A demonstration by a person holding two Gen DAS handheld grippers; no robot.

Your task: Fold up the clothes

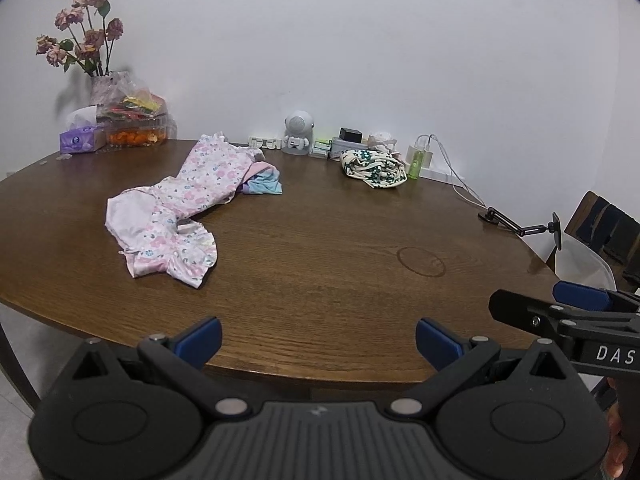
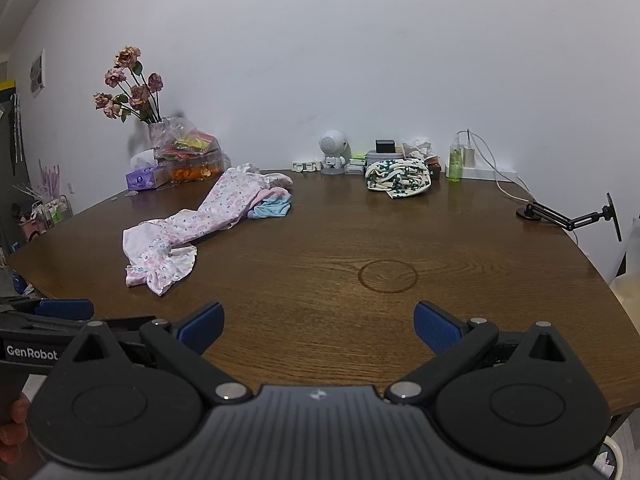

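Left gripper [image 1: 318, 340] sits at bottom centre of its own view, blue pads wide apart, nothing between them, hovering over the near edge of the round wooden table [image 1: 340, 248]. Right gripper [image 2: 318, 322] same deal in its view: fingers spread, empty, above the table's front edge; it also pokes in at right edge of the left-wrist view, jaws there only partly seen. Pink floral garment [image 1: 176, 208] lies rumpled & unfolded at centre-left of frame, stretched diagonally toward the back, well apart from both grippers. Its far end lies just beside, maybe on, a small pink/blue cloth bundle [image 1: 262, 182]. Cream garment w/ green print [image 1: 374, 168], bunched up, sits upper centre-right near the wall. Along the back wall: small white robot figure [image 1: 298, 134], green bottle [image 1: 415, 164] by a white charger w/ cable. Upper left: dried roses in a vase [image 1: 86, 36], purple tissue box [image 1: 82, 140], clear container w/ orange contents. Faint ring stain [image 2: 387, 276] on the wood, centre-right. Black jointed mount [image 2: 572, 216] at right rim.
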